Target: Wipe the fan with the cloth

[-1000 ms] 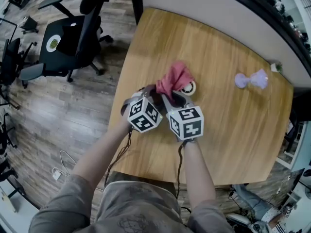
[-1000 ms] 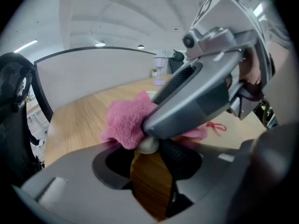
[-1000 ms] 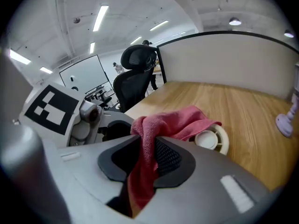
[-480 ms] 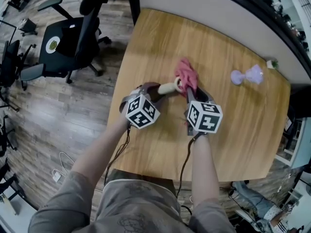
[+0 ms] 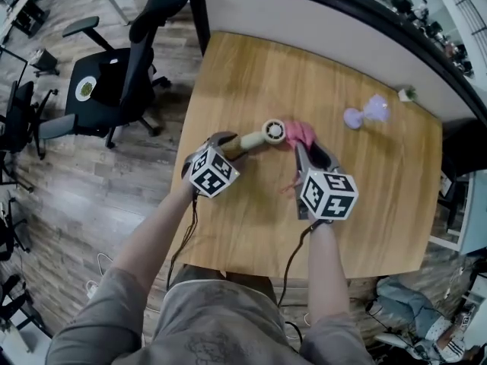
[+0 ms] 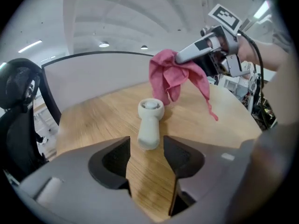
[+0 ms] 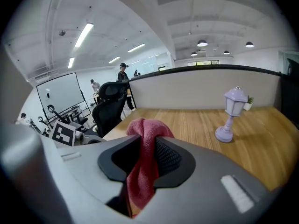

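A small cream hand fan [image 5: 262,134] lies on the wooden table [image 5: 251,67], its round head pointing away from me. The end of the fan's handle [image 6: 149,136] sits between the jaws of my left gripper [image 6: 145,146], which are opening and do not press on it. My right gripper [image 5: 301,149] is shut on a pink cloth [image 5: 301,133] and holds it just right of the fan's head. In the right gripper view the cloth [image 7: 145,157] hangs down between the jaws of that gripper [image 7: 148,146]. In the left gripper view the cloth [image 6: 175,76] dangles above and behind the fan.
A purple toy lamp [image 5: 365,112] stands at the table's far right, beside a tiny potted plant [image 5: 409,93]. A dark-topped partition [image 5: 319,14] runs along the table's back edge. A black office chair [image 5: 114,67] stands on the floor to the left.
My right gripper has carried the cloth up and to the right, off the fan. The fan now lies on the table with the left jaws wider around its handle.
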